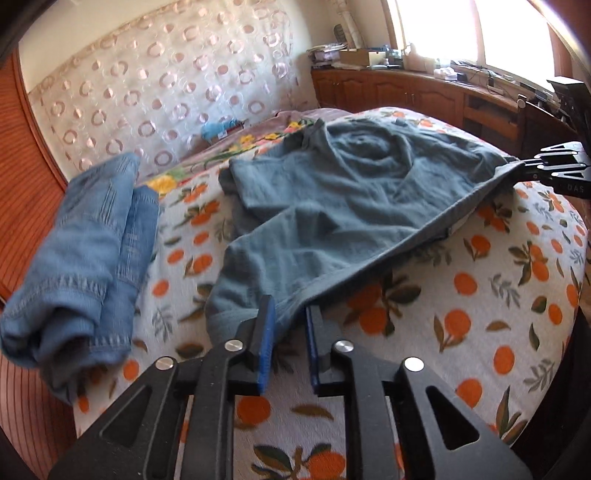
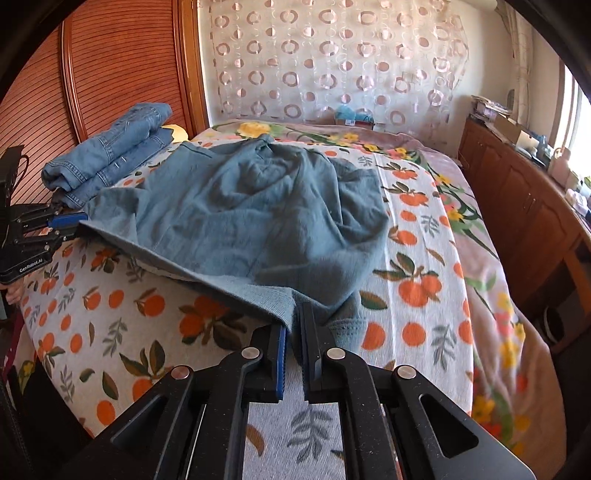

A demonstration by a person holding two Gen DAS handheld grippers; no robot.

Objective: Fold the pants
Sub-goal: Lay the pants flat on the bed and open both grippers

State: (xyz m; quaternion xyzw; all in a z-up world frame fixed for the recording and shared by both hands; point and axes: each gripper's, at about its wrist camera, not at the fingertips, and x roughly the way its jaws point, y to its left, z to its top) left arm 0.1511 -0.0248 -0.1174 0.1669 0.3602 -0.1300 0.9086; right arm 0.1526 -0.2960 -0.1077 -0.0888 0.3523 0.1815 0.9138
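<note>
Two grippers: each sits at one end of the same near edge of the pants, on the near side of the bed.
Left gripper (image 1: 289, 317): its jaws stand a little apart. A corner of the cloth lies in the gap, but the blue pads do not seem to press on it.
Right gripper (image 2: 293, 325): it is almost closed, with the other corner of that edge pinched between its pads.
Pants (image 1: 332, 206): a grey-blue pair, spread rumpled over the middle of the bed, directly ahead of both grippers.
Near edge: it runs from one gripper to the other across the bed and is lifted slightly off the cover, with shadow showing beneath it.
Long axis: the bulk of the cloth runs away from the held edge towards the far wall, so I judge a fold would carry this edge forward over the heap.
Nearer hand: neither; both are at the cloth, and only the right one has a firm hold.
Bed (image 1: 480, 295): covered by a white spread printed with oranges and leaves; it looks soft, and a floral blanket lies beyond it.
Folded jeans (image 1: 92, 240): a lighter denim stack to the left of the pants, apart from them.
Curtain (image 1: 166, 74): sheer, with a ring pattern, hanging behind the bed.
Wardrobe (image 2: 122, 66): slatted wooden doors behind the jeans.
Cabinet (image 1: 406, 92): a low wooden unit on the right, cluttered on top, under a bright window (image 1: 443, 29).
</note>
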